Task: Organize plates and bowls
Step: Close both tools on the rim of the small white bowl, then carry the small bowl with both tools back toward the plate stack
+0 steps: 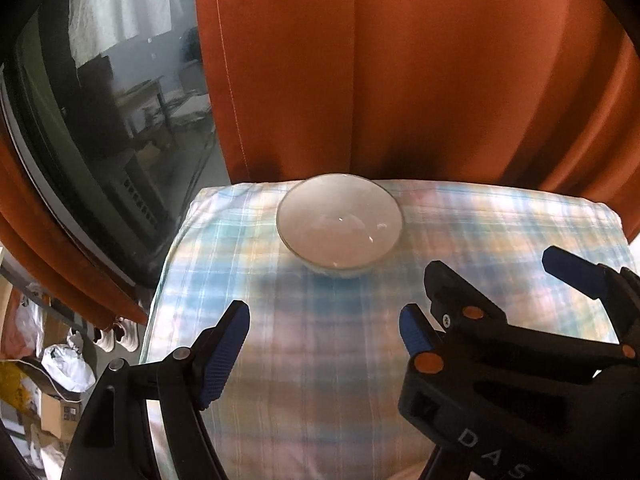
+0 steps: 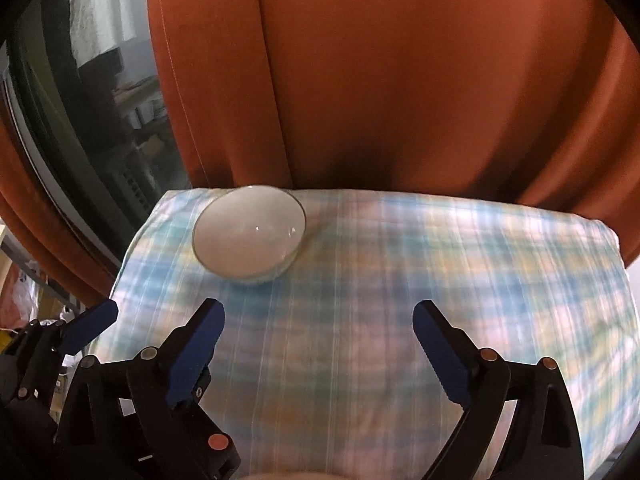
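A white bowl [image 1: 339, 224] stands upright and empty near the far edge of a table covered with a pale plaid cloth [image 1: 304, 360]. It also shows in the right wrist view [image 2: 250, 234], far left. My left gripper [image 1: 326, 320] is open and empty, hovering short of the bowl. My right gripper [image 2: 318, 316] is open and empty, right of the bowl and nearer than it. In the left wrist view the right gripper [image 1: 488, 276] sits close on the right. In the right wrist view only one left finger [image 2: 92, 326] shows at the left edge.
An orange curtain [image 1: 400, 72] hangs right behind the table's far edge. A dark window [image 1: 108, 112] is at the left. Bags, boxes and shoes [image 1: 60, 360] lie on the floor left of the table. The cloth [image 2: 460, 248] spreads right of the bowl.
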### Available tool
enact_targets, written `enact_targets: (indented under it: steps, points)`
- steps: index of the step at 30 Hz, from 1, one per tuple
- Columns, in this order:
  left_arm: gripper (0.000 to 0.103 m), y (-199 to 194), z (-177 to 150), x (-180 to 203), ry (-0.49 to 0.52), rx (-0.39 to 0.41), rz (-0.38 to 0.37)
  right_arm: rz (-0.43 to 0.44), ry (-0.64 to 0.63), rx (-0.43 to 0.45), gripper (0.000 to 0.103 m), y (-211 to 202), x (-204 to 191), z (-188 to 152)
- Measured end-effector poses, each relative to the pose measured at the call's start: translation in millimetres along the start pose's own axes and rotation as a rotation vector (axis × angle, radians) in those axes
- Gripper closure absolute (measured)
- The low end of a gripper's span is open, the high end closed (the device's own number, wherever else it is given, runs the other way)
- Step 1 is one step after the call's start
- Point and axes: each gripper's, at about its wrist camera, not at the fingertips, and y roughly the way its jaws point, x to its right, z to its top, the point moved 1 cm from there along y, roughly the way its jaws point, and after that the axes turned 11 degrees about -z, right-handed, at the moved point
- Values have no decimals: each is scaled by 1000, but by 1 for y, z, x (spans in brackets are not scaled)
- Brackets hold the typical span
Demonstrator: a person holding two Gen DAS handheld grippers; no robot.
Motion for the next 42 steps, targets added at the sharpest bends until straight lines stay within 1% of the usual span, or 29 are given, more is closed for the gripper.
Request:
enact_targets:
  steps: [2, 3, 5, 9, 13, 15, 17, 20, 22, 23, 25, 27, 28, 29, 30, 31, 32, 33, 34, 36, 42]
  points:
    - [23, 13, 11, -2, -9, -10, 15, 23, 5, -21, 6, 16, -1, 10]
    - [18, 17, 13, -2, -11, -10, 17, 33, 5, -27, 6, 23, -2, 14]
    - [11, 29, 22, -4, -22, 2, 21, 51, 2, -30, 5, 37, -3, 23]
    - [7, 50, 32, -6, -33, -5, 44, 72, -6, -29, 5, 58, -7, 36]
    - [6, 71, 39, -13, -48, -7, 72, 75, -7, -36, 5, 80, -12, 43]
    - [6, 79, 42, -15, -55, -3, 76, 87, -9, -25, 5, 90, -17, 47]
    - [6, 90, 45, -20, -67, -6, 81, 79, -11, -18, 5, 99, -21, 49]
    - [7, 102, 49, -26, -73, -9, 90, 81, -7, -24, 11, 112, -27, 54]
    - [11, 108, 50, -29, -76, -2, 98, 74, -6, -29, 16, 120, -31, 55]
    - [17, 112, 51, -30, -78, -1, 97, 72, -2, -30, 17, 124, -33, 56]
    - [24, 117, 52, -31, -81, -11, 104, 70, 2, -37, 26, 130, -35, 57]
    - [43, 119, 53, -32, -73, -17, 118, 67, 4, -50, 31, 136, -35, 57]
    - [48, 122, 53, -32, -67, -22, 117, 70, 8, -55, 37, 138, -35, 56]
    - [55, 124, 54, -32, -62, -26, 115, 87, 14, -59, 42, 140, -35, 55]
    - [61, 125, 53, -33, -60, -27, 123, 100, 17, -62, 51, 142, -35, 55]
    - [64, 126, 53, -34, -60, -27, 134, 104, 12, -62, 57, 143, -36, 55]
    - [68, 127, 53, -35, -60, -27, 141, 108, 6, -60, 60, 143, -38, 55]
    - [70, 127, 53, -36, -65, -27, 142, 111, 0, -60, 65, 144, -39, 55]
    - [72, 127, 53, -36, -70, -27, 141, 117, -2, -61, 72, 144, -40, 55]
    - [74, 126, 51, -39, -78, -25, 136, 126, -8, -59, 80, 141, -42, 56]
    - [78, 126, 50, -42, -99, -32, 131, 97, -25, -53, 80, 140, -47, 59]
